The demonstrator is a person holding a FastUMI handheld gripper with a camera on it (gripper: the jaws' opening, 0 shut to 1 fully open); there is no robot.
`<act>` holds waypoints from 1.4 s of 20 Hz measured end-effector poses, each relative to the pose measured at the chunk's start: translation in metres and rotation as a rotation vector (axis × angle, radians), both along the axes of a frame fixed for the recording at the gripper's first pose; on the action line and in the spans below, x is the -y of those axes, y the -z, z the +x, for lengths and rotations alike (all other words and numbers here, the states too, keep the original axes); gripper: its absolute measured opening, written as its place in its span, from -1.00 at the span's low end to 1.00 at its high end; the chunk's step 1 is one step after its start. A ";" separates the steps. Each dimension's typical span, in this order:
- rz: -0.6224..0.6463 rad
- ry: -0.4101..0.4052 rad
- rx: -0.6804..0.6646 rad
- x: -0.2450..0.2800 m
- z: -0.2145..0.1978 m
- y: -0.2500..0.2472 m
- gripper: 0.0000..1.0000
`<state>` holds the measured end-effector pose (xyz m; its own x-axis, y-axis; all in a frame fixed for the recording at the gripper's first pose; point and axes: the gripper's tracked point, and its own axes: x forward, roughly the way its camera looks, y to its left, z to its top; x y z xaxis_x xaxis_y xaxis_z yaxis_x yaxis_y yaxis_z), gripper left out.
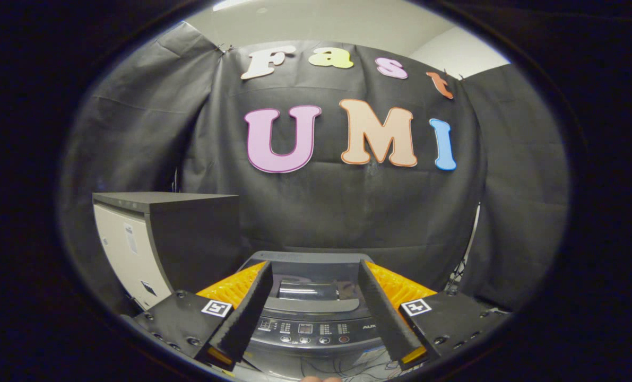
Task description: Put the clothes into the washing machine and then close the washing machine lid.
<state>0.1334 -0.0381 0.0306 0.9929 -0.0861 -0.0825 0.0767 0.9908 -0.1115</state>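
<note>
Nearest, the gripper hangs above the washing machine with its two fingers spread wide and nothing between them, likely poised to work at the machine's top. Between the fingers lies the button panel along the machine's front edge. Just beyond it the lid looks flat and closed, though glare makes that uncertain. No clothes can be made out. Left of the machine stands a taller dark-topped cabinet against the draped booth wall.

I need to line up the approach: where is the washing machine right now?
In the gripper view, the washing machine sits just ahead of the open gripper, framed between its fingers, with a grey cabinet to its left.
</note>
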 end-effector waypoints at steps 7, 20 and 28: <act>0.020 -0.003 0.000 0.016 -0.018 0.015 0.99; 0.032 0.055 -0.007 0.051 -0.056 0.060 0.99; 0.068 0.053 -0.038 0.045 -0.061 0.078 0.98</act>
<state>0.0729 -0.0836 -0.0472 0.9831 -0.1311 -0.1278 0.1259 0.9909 -0.0482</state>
